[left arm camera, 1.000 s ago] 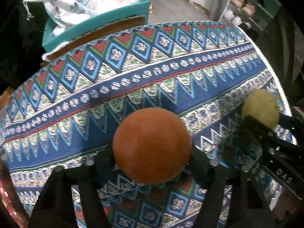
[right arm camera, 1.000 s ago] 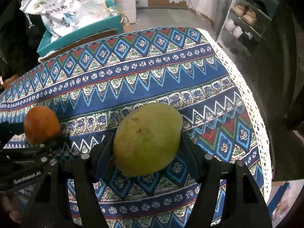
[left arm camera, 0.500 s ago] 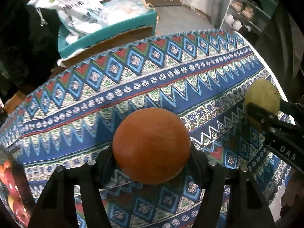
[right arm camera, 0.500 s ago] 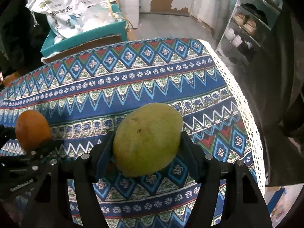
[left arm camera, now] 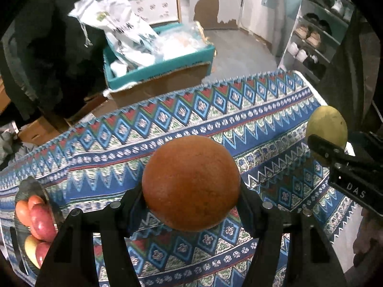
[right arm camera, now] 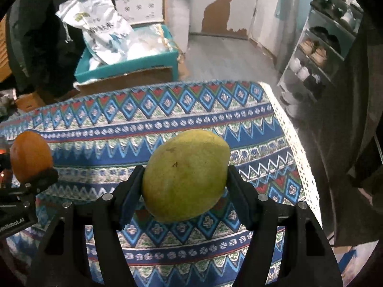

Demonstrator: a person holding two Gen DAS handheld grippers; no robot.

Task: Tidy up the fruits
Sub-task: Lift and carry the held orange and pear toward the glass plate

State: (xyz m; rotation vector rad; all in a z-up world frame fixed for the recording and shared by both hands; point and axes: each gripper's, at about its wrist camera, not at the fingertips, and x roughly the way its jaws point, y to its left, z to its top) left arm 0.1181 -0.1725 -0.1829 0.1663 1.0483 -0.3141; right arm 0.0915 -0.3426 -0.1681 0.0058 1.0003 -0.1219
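Note:
My left gripper (left arm camera: 191, 191) is shut on an orange (left arm camera: 191, 183) and holds it above the patterned tablecloth (left arm camera: 215, 119). My right gripper (right arm camera: 185, 181) is shut on a green-yellow mango (right arm camera: 185, 175), also held above the cloth. The mango also shows at the right edge of the left wrist view (left arm camera: 326, 125), and the orange at the left edge of the right wrist view (right arm camera: 31, 156). A metal bowl (left arm camera: 30, 184) with several red and yellow fruits (left arm camera: 40, 222) sits at the lower left of the left wrist view.
Beyond the table's far edge stands a teal box (left arm camera: 167, 64) with a white sack (left arm camera: 117, 26) and plastic bags on a cardboard carton. A shoe shelf (right arm camera: 318, 47) stands at the right. The cloth's lace edge (right arm camera: 296, 143) marks the table's right side.
Both grippers have risen and tilted up with their fruits, so more of the room shows. The left view has swung left, and the fruit bowl has come into view.

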